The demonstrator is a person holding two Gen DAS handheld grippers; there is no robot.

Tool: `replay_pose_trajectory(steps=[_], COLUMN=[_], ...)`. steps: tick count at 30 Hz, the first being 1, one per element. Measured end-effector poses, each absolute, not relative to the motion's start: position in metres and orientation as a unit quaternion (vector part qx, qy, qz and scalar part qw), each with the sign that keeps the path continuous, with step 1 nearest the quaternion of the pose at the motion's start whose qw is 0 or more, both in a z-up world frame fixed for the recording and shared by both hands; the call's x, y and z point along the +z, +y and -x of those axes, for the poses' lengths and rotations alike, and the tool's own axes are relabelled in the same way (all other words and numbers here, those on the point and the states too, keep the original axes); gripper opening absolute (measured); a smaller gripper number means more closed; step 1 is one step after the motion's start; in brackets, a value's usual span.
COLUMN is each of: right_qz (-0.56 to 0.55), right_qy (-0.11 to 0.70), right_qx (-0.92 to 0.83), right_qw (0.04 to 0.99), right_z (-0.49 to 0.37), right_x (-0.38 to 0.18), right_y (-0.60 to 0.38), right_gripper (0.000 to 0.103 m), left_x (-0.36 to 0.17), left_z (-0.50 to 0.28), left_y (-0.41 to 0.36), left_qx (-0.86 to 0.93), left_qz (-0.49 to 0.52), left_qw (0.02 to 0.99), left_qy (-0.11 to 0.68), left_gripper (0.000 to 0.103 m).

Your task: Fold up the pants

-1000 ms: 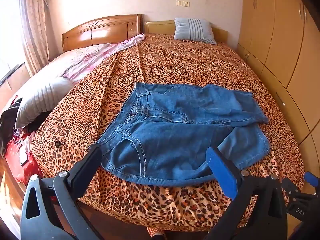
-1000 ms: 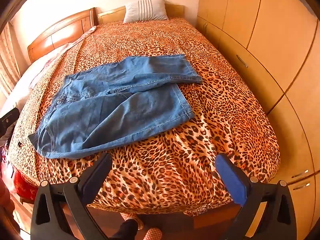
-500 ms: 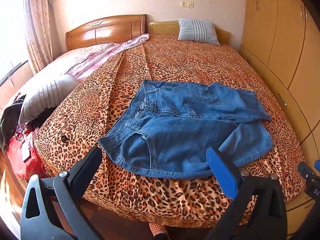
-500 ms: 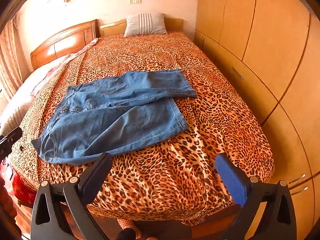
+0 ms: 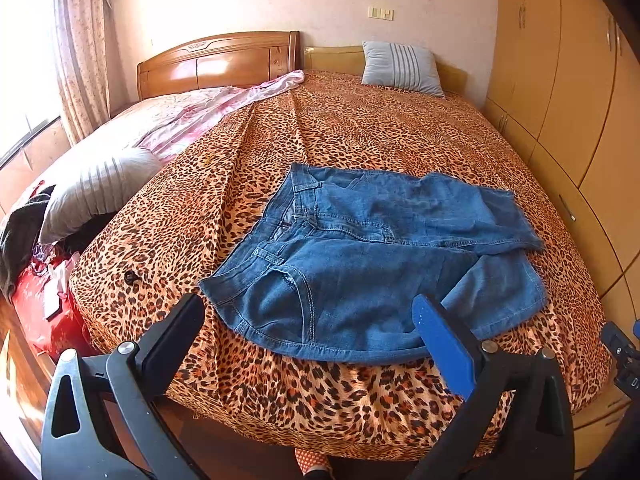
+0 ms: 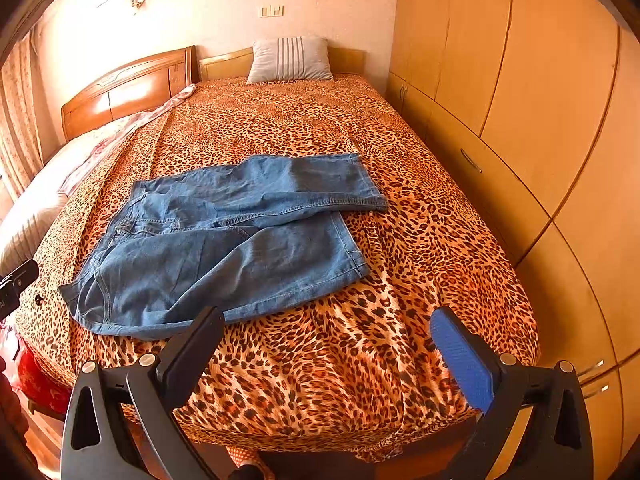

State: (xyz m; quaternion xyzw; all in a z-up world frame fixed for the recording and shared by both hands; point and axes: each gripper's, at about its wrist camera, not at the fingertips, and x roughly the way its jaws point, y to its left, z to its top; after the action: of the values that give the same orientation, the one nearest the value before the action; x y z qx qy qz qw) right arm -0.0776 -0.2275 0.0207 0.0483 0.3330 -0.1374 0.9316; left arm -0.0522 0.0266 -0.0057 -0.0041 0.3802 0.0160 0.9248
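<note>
1. Now the jeans (image 5: 372, 264) lie flat on the bed (image 5: 360, 128), near its foot edge, with the waistband toward the pink quilt side and the legs pointing toward the wardrobe (image 5: 580, 80).
2. Of the two legs, the one farther from the foot edge lies partly over the nearer one, and its hem reaches closer to the wardrobe.
3. At the foot edge, the nearer side of the jeans hangs slightly over the leopard-print cover.
4. Held off the foot of the bed, the left gripper (image 5: 308, 320) has its fingers spread wide and empty, one black pad (image 5: 172, 336) and one blue pad (image 5: 444, 348); between them the seat of the jeans shows, not touched.
5. Likewise the right gripper (image 6: 326, 332) hangs off the foot edge, fingers wide and holding nothing, over bare cover between the jeans' hems and the wardrobe.
6. Its black finger (image 6: 192, 348) sits in front of the lower edge of the jeans in the right wrist view; whether it touches the cloth I cannot tell.
7. At the head of the bed a striped pillow (image 5: 402, 66) leans on the headboard (image 5: 216, 60).
8. Beside the bed, away from the wardrobe, lie a pink quilt (image 5: 208, 112), a grey pillow (image 5: 96, 188) and a red bag (image 5: 36, 304).
9. Below the foot edge a red dotted slipper (image 5: 312, 460) shows on the floor.
</note>
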Motion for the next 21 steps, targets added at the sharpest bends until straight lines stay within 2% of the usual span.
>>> replay_pose_trajectory(steps=[21], right_qz=[-0.058], right_qy=[0.328], right_qx=[-0.153], right_qw=[0.931], right_z=[0.0840], right_x=[0.0229], right_y=[-0.2365], right_gripper=[0.103], left_x=[-0.0017], left_z=[0.0560], left_y=[0.0179], left_qx=[-0.003], left_qz=[0.007], left_qw=[0.929], left_qy=[0.370], left_gripper=[0.103])
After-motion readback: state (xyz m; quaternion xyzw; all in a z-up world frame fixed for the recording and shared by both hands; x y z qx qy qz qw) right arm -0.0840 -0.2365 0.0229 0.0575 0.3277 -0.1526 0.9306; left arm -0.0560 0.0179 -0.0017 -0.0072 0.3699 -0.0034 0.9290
